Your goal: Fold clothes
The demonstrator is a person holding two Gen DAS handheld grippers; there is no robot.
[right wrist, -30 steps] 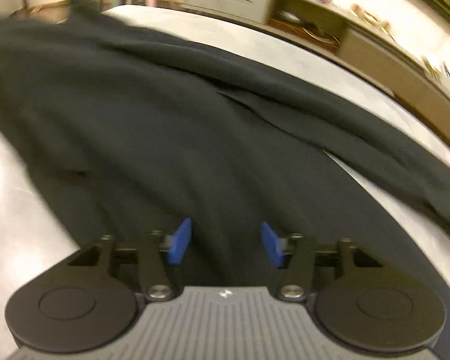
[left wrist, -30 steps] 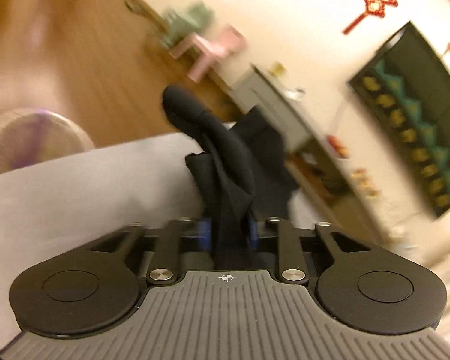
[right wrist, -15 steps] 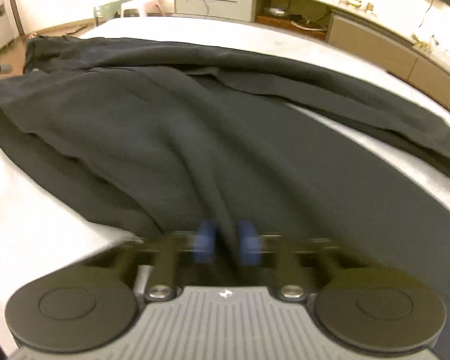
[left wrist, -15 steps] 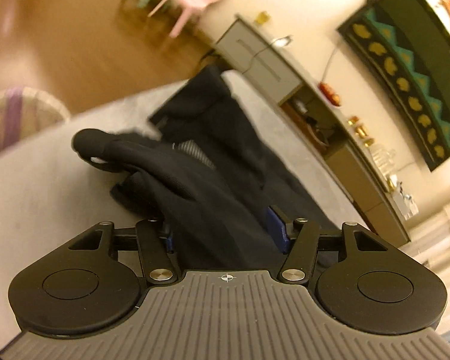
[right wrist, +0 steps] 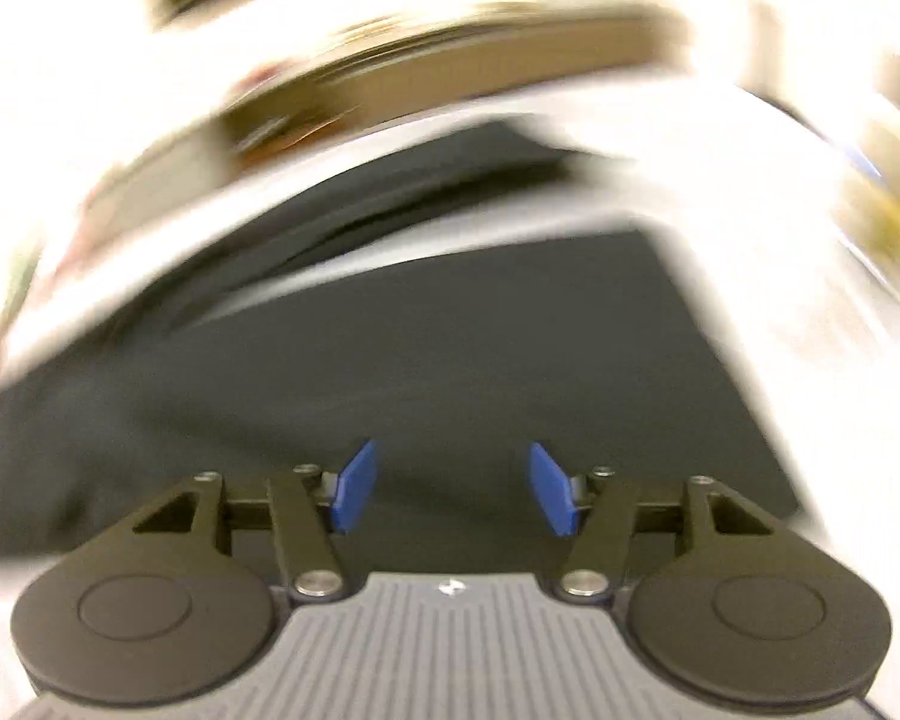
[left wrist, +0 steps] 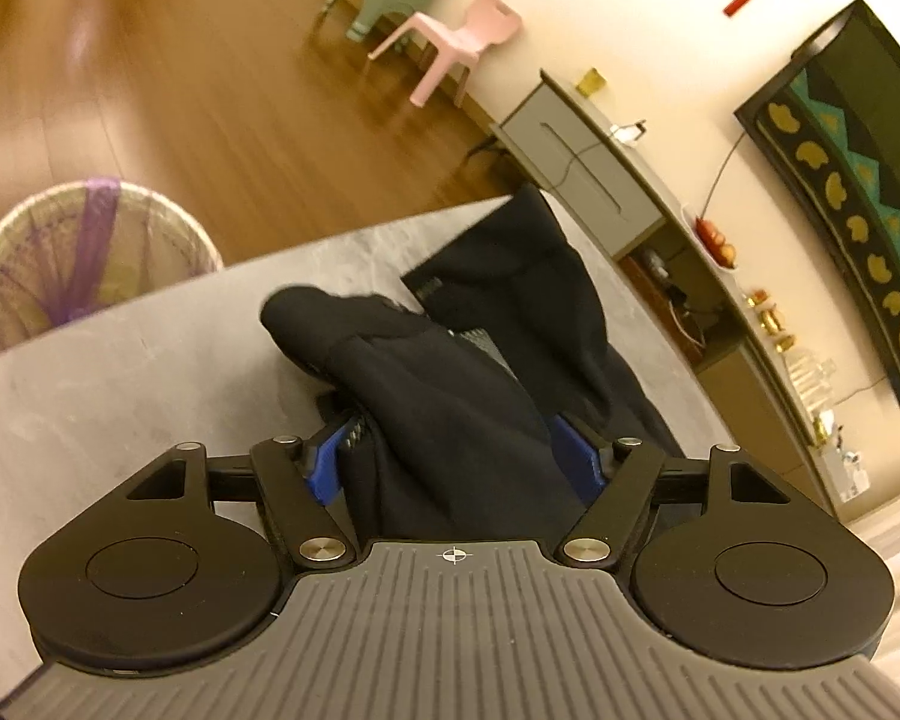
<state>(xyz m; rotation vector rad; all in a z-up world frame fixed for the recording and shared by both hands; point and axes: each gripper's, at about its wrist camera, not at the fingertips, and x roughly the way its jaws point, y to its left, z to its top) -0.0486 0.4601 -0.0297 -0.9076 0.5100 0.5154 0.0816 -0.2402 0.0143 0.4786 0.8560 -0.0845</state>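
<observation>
1. Closest in, my left gripper [left wrist: 456, 462] stands wide, its blue pads well apart, yet a thick fold of the black garment [left wrist: 450, 408] lies draped between them. It rests there loosely, with a gap showing beside the left pad, so I judge nothing is pinched.
2. My right gripper [right wrist: 453, 489] is also spread wide and holds nothing — it hovers just above flat dark cloth, though this view is badly blurred.
3. From the left gripper the garment runs straight ahead and a little right, its long axis pointing away from me along the grey bench [left wrist: 120, 372]; a rounded bunched end sits left of centre.
4. Further out, a second flap of the same cloth reaches toward the bench's far corner.
5. Under the right gripper the garment [right wrist: 450, 360] lies smooth, with a straight edge off to the right.
6. The bunched part sits at my left gripper, so that side is nearer the fold.
</observation>
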